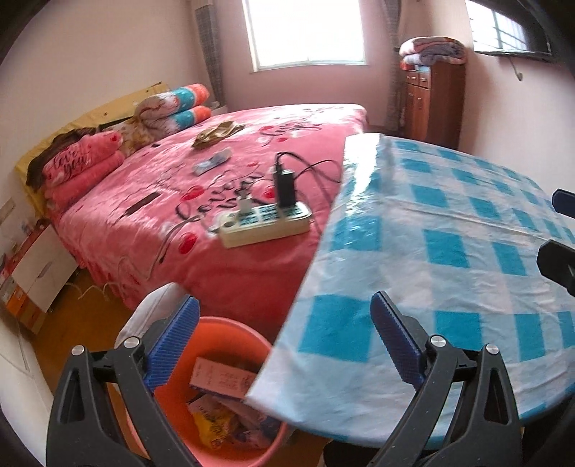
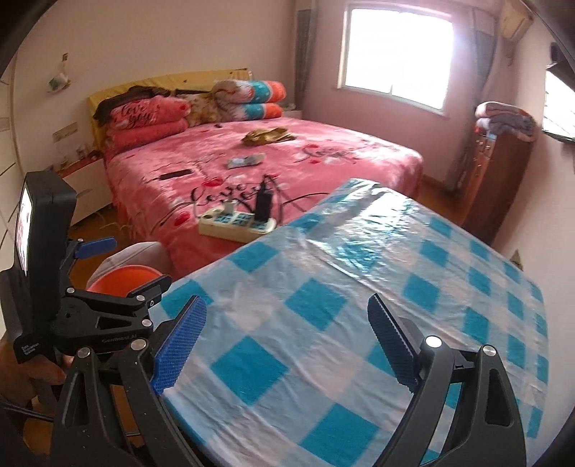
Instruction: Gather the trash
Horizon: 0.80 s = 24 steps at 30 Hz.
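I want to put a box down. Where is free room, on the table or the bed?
The checked tablecloth shows no objects in either view. On the bed, the near edge is crowded by the power strip and its cables.

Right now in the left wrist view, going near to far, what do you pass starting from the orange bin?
Orange bin with trash → power strip on the pink bed → blue packet → olive cloth → window.
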Available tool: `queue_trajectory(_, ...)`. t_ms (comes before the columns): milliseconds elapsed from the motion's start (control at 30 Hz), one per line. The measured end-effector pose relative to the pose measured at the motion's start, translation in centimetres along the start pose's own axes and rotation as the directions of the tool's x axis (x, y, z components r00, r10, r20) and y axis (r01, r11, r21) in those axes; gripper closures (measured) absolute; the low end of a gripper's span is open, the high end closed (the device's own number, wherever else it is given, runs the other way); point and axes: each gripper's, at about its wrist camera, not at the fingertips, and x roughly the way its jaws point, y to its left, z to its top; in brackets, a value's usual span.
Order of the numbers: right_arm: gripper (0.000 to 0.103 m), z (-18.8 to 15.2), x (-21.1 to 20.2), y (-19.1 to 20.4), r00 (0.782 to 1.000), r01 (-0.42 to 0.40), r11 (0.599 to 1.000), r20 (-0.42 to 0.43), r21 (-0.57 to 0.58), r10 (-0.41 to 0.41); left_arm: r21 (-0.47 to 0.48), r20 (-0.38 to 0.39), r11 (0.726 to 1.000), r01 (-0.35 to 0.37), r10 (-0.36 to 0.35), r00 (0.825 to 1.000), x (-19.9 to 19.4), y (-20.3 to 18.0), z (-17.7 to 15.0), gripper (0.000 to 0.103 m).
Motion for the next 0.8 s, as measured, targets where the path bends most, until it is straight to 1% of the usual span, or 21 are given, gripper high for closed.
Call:
queue_trajectory(400, 0.013, -2.4, -3.4, -5.0, 0.993, 0.108, 0.989, 0.043, 0.098, -0.112, 0.083, 0.037, 0.993, 0.083, -0.086, 0.996, -1.4, -5.9, 1.6, 0.006)
queue_trajectory(800, 0.013, -4.5, -7.2, -8.2, 0.971, 0.202, 0.961, 0.086, 0.186, -0.221, 0.142, 0.079, 0.976, 0.162, -0.175, 0.981, -3.4, -10.6, 2.6, 0.006)
